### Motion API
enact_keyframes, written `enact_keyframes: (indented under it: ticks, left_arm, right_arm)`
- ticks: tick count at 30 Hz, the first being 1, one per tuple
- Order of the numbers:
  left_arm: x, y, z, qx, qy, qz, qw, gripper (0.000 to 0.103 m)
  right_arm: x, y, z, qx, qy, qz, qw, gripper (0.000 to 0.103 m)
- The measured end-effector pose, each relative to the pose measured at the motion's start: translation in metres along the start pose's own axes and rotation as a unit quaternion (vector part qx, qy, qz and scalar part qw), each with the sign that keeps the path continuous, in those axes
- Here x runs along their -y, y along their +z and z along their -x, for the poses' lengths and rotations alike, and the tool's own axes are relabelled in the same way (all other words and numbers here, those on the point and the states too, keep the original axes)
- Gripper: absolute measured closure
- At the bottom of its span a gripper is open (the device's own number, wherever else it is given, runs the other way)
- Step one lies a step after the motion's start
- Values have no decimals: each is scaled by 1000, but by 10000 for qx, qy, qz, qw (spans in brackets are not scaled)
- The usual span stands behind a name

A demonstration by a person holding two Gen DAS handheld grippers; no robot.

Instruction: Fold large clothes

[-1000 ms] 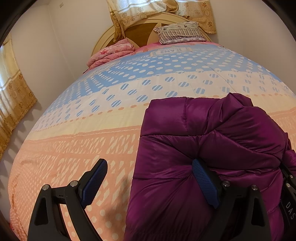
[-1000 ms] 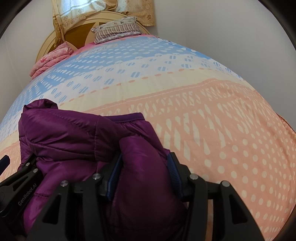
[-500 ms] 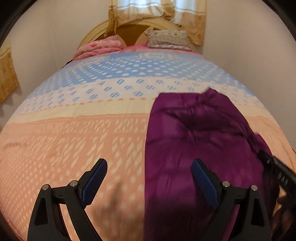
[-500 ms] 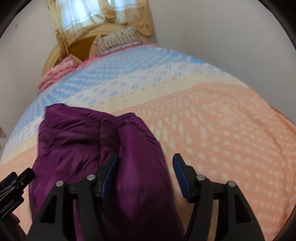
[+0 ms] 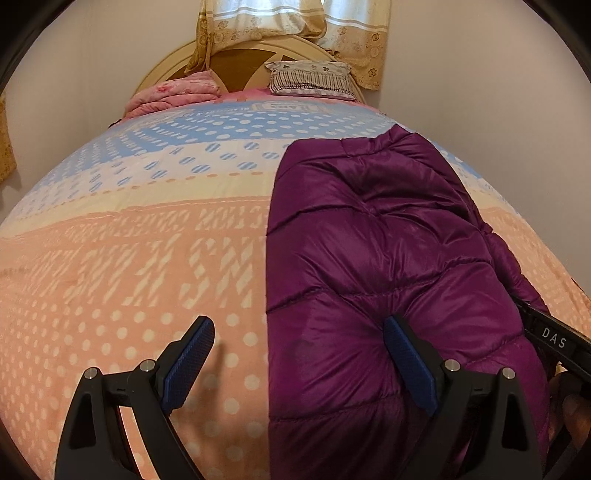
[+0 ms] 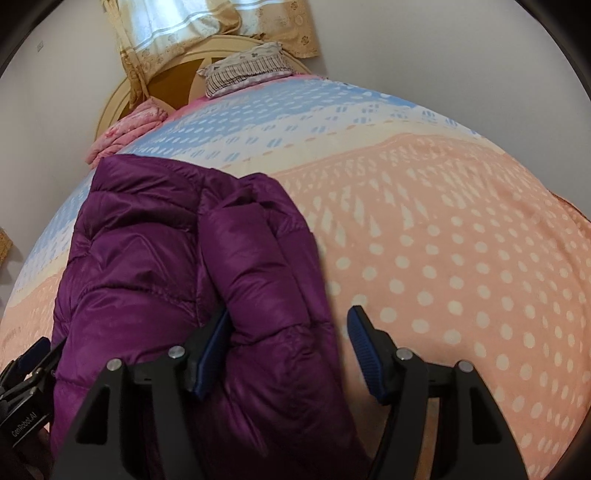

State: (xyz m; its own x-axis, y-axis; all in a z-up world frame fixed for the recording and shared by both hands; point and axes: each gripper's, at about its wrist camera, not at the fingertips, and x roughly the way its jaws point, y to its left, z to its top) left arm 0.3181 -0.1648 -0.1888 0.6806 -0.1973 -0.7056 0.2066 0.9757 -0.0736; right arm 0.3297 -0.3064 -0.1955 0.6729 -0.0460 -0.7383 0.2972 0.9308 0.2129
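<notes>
Jacket (image 5: 388, 258) lies folded on bedspread (image 5: 129, 258). Left gripper (image 5: 299, 354) gapes wide, gripping nothing; only the right view shows the right gripper (image 6: 288, 347), jaws just opening, sleeve between.

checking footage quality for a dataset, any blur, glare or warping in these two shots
Left wrist view: sharp, no motion blur; fisheye bulges the bedspread into a dome, dark corners; soft sheen on the purple jacket. Right wrist view: equally sharp, same bulge, curtain washed out by daylight.
</notes>
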Motion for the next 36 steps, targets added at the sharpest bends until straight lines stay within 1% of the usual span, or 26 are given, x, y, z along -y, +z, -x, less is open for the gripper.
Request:
enact_keyframes:
  ticks: [1, 3, 5, 7, 8, 9, 10, 12, 13, 15, 17, 23, 29, 36]
  left_arm:
    - [2, 1, -2, -2, -11, -25, 10000, 10]
    - [4, 2, -3, -44, -87, -87, 9999, 10]
    - [6, 2, -4, -81, -176, -117, 9997, 10]
    - [3, 6, -8, -136, -312, -102, 9994, 12]
    - [4, 5, -8, -142, -435, -117, 9989, 21]
    - [6, 4, -6, -125, -626, -171, 9978, 35]
    - [9, 1, -4, -99, -691, -243, 9973, 38]
    - [19, 0, 2, 4, -579, -472, 9972, 48]
    - [22, 0, 4, 29, -553, -535, 9970, 52]
    - [24, 1, 11, 84, -491, -604, 9969, 67]
    - [27, 2, 20, 172, -372, -716, 9966, 72]
    - [22, 4, 53, 314, -123, -724, 9968, 77]
    - [8, 7, 87, 530, 15, -711, 9961, 78]
    - [-15, 8, 106, 603, 99, -576, 9965, 79]
  right_arm:
    - [1, 0, 0, 5, 65, -22, 10000, 39]
    - [3, -3, 2, 21, 230, -50, 9997, 48]
    - [1, -7, 4, 32, 251, -11, 9997, 52]
    - [0, -8, 4, 31, 296, -31, 9996, 54]
    - [1, -9, 4, 29, 352, -39, 9994, 56]
    - [1, -9, 4, 22, 439, -53, 9990, 59]
    - [2, -10, 5, 18, 512, -79, 9987, 61]
    - [1, -12, 7, 83, 686, -82, 9976, 71]
    - [1, -13, 9, 137, 722, -72, 9973, 73]
    - [0, -14, 15, 232, 774, -91, 9967, 77]
    - [-2, -16, 21, 340, 769, -50, 9964, 79]
    - [-19, -20, 47, 559, 986, 50, 9935, 82]
    - [-44, -23, 59, 587, 1270, 208, 9899, 82]
    - [-74, -26, 63, 579, 1505, 405, 9861, 82]
